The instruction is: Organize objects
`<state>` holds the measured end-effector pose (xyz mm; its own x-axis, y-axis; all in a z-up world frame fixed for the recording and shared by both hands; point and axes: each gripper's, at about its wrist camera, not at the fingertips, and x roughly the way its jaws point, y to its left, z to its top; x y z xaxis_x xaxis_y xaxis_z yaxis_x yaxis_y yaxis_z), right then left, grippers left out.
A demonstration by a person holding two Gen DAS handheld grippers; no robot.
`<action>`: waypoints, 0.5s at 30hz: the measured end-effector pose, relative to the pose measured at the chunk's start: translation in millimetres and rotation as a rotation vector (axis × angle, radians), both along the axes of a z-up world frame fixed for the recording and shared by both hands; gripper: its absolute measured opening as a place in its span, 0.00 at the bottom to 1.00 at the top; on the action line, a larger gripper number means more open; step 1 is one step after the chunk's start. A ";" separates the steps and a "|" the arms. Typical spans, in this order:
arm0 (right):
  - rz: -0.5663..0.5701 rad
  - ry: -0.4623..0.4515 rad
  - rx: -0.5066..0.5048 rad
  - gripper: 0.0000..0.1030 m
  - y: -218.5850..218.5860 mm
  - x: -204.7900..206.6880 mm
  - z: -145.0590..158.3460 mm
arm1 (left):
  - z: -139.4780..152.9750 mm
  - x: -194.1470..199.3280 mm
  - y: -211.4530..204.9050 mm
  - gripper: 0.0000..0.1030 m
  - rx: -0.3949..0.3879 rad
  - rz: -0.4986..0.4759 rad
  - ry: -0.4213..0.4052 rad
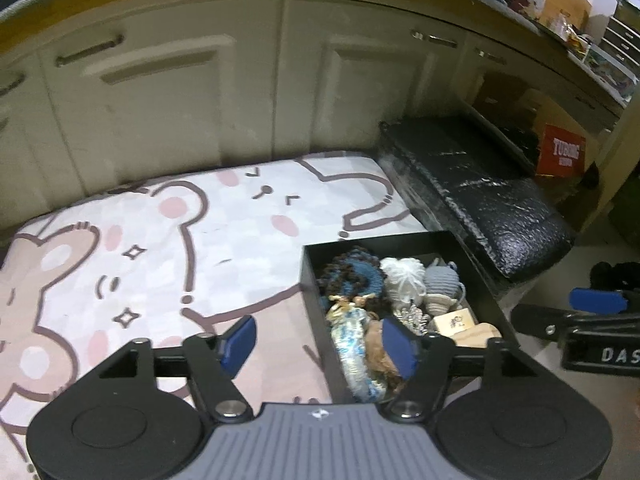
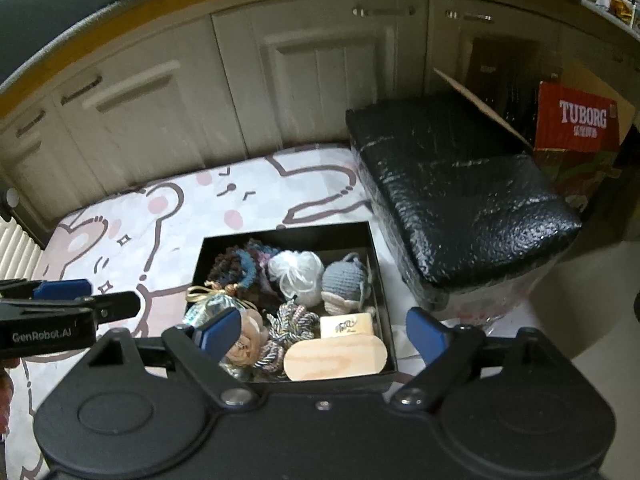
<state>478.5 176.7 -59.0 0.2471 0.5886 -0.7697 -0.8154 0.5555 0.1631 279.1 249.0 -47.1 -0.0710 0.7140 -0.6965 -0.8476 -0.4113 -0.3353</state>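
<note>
A black open box sits on a pink cartoon mat. It holds several small things: a dark crochet piece, a white pompom, a grey knitted toy, a braided rope knot, a wooden oval piece, a small wooden block and a blue-white wrapped item. My left gripper is open and empty, over the box's left wall. My right gripper is open and empty, hovering above the box's near end.
A black wrapped cushion-like block lies right of the box. A red Tuborg carton stands behind it. Cream cabinet doors run along the back. A white radiator is at the left.
</note>
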 end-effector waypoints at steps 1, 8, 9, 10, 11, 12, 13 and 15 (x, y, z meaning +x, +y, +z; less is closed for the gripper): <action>-0.004 -0.009 0.000 0.90 -0.7 -1.8 2.4 | 2.3 -0.8 -3.9 0.75 -0.001 0.006 0.011; -0.027 -0.037 0.035 0.94 -14.4 -10.3 23.4 | 23.6 -4.0 -30.5 0.97 0.026 0.025 0.069; -0.026 -0.036 0.040 0.94 -17.3 -11.3 26.6 | 27.5 -3.0 -35.0 0.99 0.032 0.026 0.086; -0.025 -0.037 0.043 0.95 -20.5 -12.4 29.9 | 30.3 -1.9 -38.7 1.00 0.034 0.021 0.100; -0.025 -0.042 0.043 0.96 -22.6 -13.6 32.3 | 32.8 -0.6 -42.4 1.00 0.033 0.015 0.115; -0.026 -0.050 0.042 0.96 -25.4 -14.8 35.0 | 35.1 0.3 -46.2 1.00 0.032 0.013 0.128; -0.029 -0.055 0.041 0.97 -27.9 -15.6 37.0 | 36.4 0.6 -49.4 1.00 0.030 0.013 0.137; -0.031 -0.057 0.039 0.98 -34.0 -18.0 42.3 | 38.6 1.4 -55.6 1.00 0.023 0.026 0.152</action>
<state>460.5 142.7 -16.6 0.3084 0.6095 -0.7303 -0.8064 0.5747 0.1391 280.5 193.4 -8.5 -0.1928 0.7259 -0.6602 -0.8784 -0.4275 -0.2136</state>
